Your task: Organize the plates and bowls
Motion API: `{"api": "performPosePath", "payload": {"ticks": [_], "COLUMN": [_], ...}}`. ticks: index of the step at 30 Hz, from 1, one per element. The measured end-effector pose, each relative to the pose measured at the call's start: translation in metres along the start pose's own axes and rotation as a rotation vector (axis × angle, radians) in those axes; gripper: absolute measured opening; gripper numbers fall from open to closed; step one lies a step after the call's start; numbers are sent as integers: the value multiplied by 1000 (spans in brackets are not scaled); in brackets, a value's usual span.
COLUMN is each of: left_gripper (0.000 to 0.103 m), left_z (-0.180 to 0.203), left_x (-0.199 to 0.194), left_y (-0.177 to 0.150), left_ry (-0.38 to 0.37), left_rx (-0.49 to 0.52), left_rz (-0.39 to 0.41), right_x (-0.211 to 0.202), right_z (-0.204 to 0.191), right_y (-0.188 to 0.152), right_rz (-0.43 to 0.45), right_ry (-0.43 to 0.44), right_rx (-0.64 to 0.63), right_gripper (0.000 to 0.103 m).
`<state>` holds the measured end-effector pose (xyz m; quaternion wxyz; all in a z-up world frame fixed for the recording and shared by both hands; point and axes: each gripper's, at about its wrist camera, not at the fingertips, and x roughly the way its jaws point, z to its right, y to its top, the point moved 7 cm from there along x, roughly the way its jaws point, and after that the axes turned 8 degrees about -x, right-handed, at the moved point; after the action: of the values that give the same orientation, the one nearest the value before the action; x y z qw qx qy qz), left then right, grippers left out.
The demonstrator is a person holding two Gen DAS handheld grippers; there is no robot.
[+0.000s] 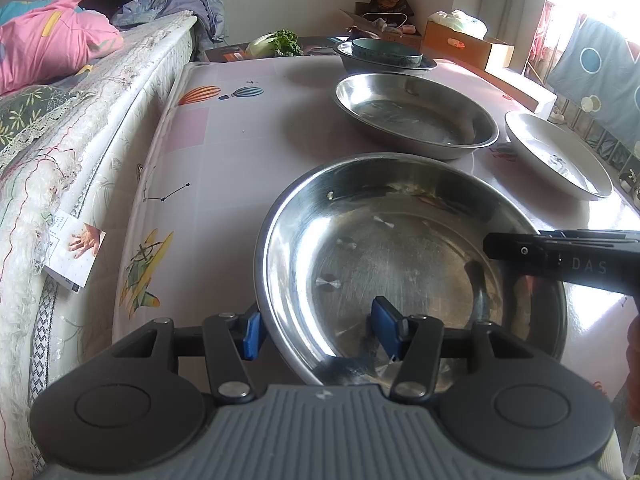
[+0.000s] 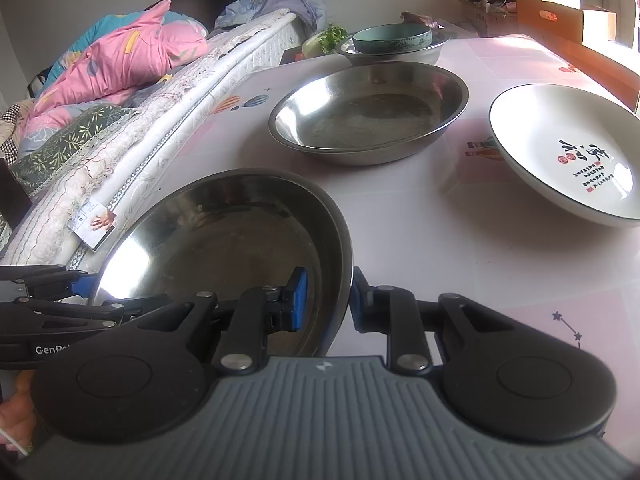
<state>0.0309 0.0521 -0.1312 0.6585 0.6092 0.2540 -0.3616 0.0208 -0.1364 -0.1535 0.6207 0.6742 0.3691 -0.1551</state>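
Observation:
A steel plate (image 1: 400,248) is nearest me, over the table's front part, also in the right wrist view (image 2: 224,232). My left gripper (image 1: 320,328) straddles its left rim, one blue pad outside and one inside, with a wide gap. My right gripper (image 2: 326,300) is closed on its right rim and shows from the side in the left wrist view (image 1: 520,252). A second steel plate (image 1: 416,116) (image 2: 368,112) lies behind it. A white printed plate (image 1: 556,156) (image 2: 568,156) lies at the right. A teal bowl (image 1: 386,52) (image 2: 392,38) sits in a steel bowl (image 1: 352,62) (image 2: 400,56) at the back.
The table has a pink patterned cloth (image 1: 224,140) (image 2: 460,264). A bed with a mattress edge (image 1: 92,128) and pink bedding (image 2: 120,56) runs along the left. Cardboard boxes (image 1: 464,42) and greens (image 1: 280,42) stand behind the table.

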Motion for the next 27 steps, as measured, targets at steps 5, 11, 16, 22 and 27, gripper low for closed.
{"api": "performPosePath", "payload": {"ticks": [5,11,16,22,27], "left_gripper": [57,57,57,60,61], "left_z": [0,1,4,8,9], "left_x": [0,0,3,6,9], "left_y": [0,1,3,4,8], "left_ry": [0,-13,-22,3,15], "left_rx": [1,-12,-10,23,23], "left_rz": [0,-5,-11,-19,-23], "right_x": [0,0,-2,1,2], "right_z": [0,0,2,3,3], "right_y": [0,1,4,4,4], "right_rz": [0,0,5,2,4], "right_ry": [0,4,0,-8,-13], "right_rx": [0,6,7,5,-9], "right_gripper": [22,22,22,22,22]}}
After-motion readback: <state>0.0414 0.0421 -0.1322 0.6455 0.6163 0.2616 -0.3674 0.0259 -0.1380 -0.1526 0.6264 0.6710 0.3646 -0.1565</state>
